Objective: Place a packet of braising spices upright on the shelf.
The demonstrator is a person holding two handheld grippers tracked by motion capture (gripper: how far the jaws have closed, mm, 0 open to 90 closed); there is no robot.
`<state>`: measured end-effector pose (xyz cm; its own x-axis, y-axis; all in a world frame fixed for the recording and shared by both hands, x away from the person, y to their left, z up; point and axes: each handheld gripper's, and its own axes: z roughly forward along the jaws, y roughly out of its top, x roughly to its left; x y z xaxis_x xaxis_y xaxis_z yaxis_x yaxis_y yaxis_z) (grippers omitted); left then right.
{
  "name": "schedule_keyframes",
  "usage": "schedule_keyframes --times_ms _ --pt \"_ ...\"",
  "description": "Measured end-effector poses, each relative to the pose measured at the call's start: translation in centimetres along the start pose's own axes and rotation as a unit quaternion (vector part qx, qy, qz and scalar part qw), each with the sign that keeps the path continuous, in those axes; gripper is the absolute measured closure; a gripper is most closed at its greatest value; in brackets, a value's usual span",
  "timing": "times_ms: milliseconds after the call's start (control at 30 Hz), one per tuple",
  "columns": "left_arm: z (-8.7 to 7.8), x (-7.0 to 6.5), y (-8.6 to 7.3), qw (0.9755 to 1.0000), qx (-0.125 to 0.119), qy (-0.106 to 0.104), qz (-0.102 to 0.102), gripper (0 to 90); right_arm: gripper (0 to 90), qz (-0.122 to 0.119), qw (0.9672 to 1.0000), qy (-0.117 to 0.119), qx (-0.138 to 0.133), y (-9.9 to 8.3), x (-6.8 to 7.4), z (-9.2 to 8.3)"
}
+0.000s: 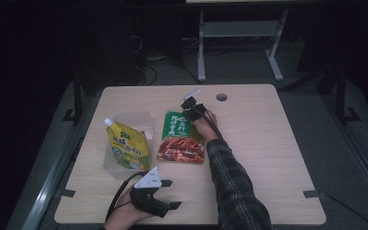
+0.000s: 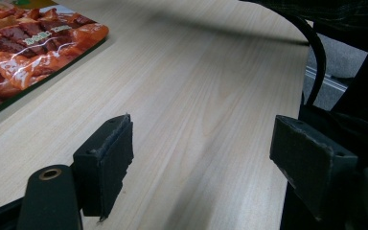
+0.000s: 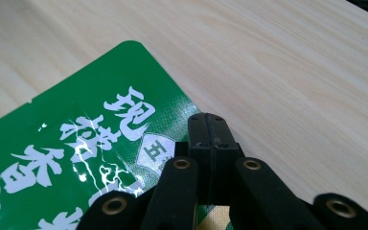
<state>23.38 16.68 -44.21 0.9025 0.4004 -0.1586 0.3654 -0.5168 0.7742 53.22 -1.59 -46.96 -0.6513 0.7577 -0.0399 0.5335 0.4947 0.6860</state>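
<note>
A flat snack pouch [image 1: 181, 138], green at its far end and red with a food picture at its near end, lies mid-table. My right gripper [image 1: 188, 111] is at the pouch's far right corner. In the right gripper view its jaws [image 3: 210, 125] are pressed together right at the edge of the green pouch [image 3: 76, 158]; whether they pinch that edge I cannot tell. My left gripper [image 1: 171, 194] rests near the table's front edge, open, with bare wood between its pads [image 2: 108, 158]. The red end of the pouch [image 2: 24, 52] lies off to its left.
A yellow spouted pouch [image 1: 127, 146] lies in a clear plastic box [image 1: 124, 120] left of the snack pouch. The wooden table [image 1: 268, 158] has a round cable hole [image 1: 222, 97] near its far edge. A checked sleeve [image 1: 232, 187] crosses the front right.
</note>
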Motion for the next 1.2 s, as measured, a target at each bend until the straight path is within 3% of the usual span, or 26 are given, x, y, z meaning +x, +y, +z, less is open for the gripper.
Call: schedule_keyframes --times_ms 200,400,500,700,733,867,967,1033,1100,1200 --pt "0.0 -0.1 0.0 1.0 0.001 -0.001 0.002 22.2 90.0 -0.037 0.999 0.024 0.001 -0.4 1.1 -0.5" --pt "-0.2 -0.1 0.0 1.0 -0.001 0.001 -0.003 22.2 90.0 -0.075 0.996 0.049 -0.005 -2.1 2.0 -2.2" --pt "-0.2 -0.1 0.0 1.0 -0.002 0.004 -0.003 22.2 90.0 -0.092 0.9939 0.06 -0.008 -3.6 2.5 -3.6" --pt "-0.2 -0.1 0.2 0.9998 0.0 0.017 -0.003 22.1 90.0 -0.135 0.9892 0.056 -0.008 -6.9 3.3 -6.8" --pt "-0.2 -0.1 0.2 0.9998 0.0 0.017 -0.003 22.0 90.0 -0.135 0.9892 0.056 -0.008 -6.9 3.3 -6.8" --pt "0.0 0.2 0.7 0.9995 0.004 0.031 0.001 22.0 90.0 -0.137 0.9887 0.058 -0.012 -9.8 3.1 -9.5" --pt "-0.1 0.2 1.0 0.9994 0.0 0.034 -0.003 22.0 90.0 -0.135 0.9892 0.057 -0.001 -10.7 2.6 -10.5" --pt "-0.2 0.2 0.9 0.9994 0.002 0.035 -0.003 22.0 90.0 -0.118 0.9914 0.056 -0.004 -11.3 2.5 -11.0" --pt "-0.4 0.2 0.7 0.9993 0.001 0.036 -0.005 22.0 90.0 -0.089 0.9934 0.07 -0.012 -11.5 2.5 -11.8" --pt "-0.8 0.3 0.6 0.9993 -0.001 0.036 -0.008 22.1 90.0 -0.081 0.992 0.09 -0.037 -11.3 3.5 -13.2"
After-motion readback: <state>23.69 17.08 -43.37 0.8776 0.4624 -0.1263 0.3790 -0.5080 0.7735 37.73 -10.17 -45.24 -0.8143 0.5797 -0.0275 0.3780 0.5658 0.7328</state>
